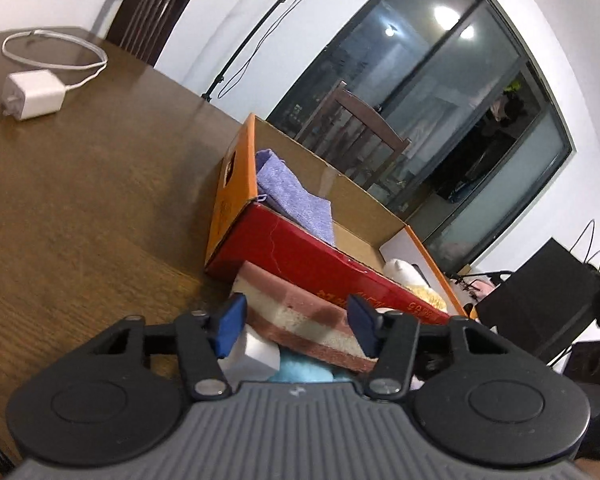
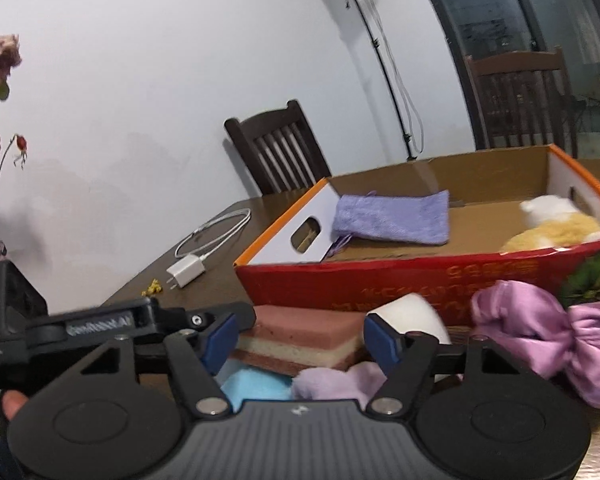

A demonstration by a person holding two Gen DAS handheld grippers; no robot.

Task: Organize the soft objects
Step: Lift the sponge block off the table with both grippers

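A pink-and-cream layered sponge [image 1: 300, 316] [image 2: 300, 340] lies on the wooden table [image 1: 80, 220] against the front of a red and orange cardboard box [image 1: 300, 256] [image 2: 380, 280]. My left gripper [image 1: 298, 324] stands over the sponge with its blue pads on either side and no squeeze showing; its black body also shows at the left in the right wrist view. My right gripper [image 2: 302, 344] faces the same sponge, open, pads apart from it. Inside the box lie a purple pouch [image 1: 288, 196] [image 2: 396, 218] and a cream plush toy [image 1: 408, 276] [image 2: 556, 224].
A white block [image 1: 256, 352], a white cup-like thing [image 2: 412, 312], a blue soft item [image 2: 256, 384], a pale lilac soft item [image 2: 340, 384] and a purple satin bow [image 2: 548, 332] crowd the sponge. A charger with cable [image 1: 32, 94] lies further off. Chairs stand behind the table.
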